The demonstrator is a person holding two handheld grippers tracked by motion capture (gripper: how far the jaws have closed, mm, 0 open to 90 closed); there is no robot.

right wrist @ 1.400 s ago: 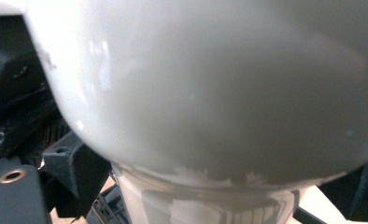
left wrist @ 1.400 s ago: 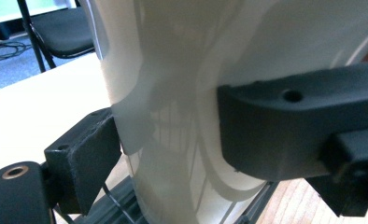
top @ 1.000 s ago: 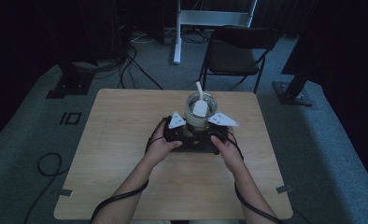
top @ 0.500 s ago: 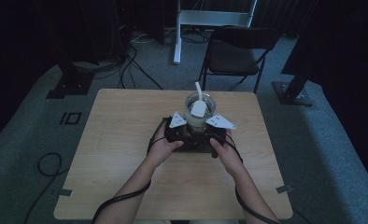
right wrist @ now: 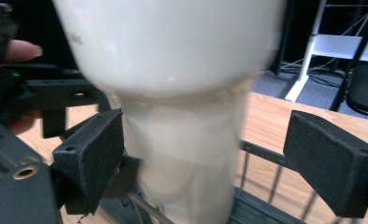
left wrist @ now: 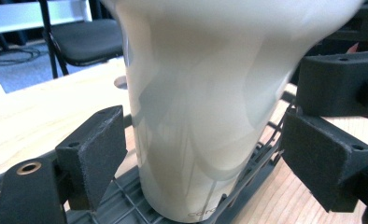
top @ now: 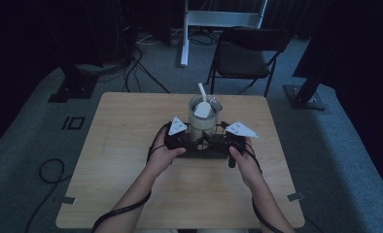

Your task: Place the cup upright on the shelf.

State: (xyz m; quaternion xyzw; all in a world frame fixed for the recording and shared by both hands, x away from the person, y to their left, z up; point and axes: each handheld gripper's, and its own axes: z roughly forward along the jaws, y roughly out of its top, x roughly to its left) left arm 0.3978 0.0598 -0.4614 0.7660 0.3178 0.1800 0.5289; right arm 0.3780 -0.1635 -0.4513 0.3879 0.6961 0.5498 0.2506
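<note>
Both tongs sit mid-table, flanking a tall cream cup (top: 201,124) standing on a black wire rack (top: 204,147). Left tongs (left wrist: 191,154) spread wide, cup between the jaws, gap either side, holding nothing. Right tongs (right wrist: 205,158) also wide open; cup near one jaw, contact unclear. Bare table (top: 121,145) all around, edges well apart from the tongs. Faint lettering at cup base, unreadable. White utensil (top: 202,99) sticks from the cup.

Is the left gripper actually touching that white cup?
Apart, mostly: in the left gripper view the right-hand pad stands clear of the white cup; the other pad sits close, contact unclear.
</note>
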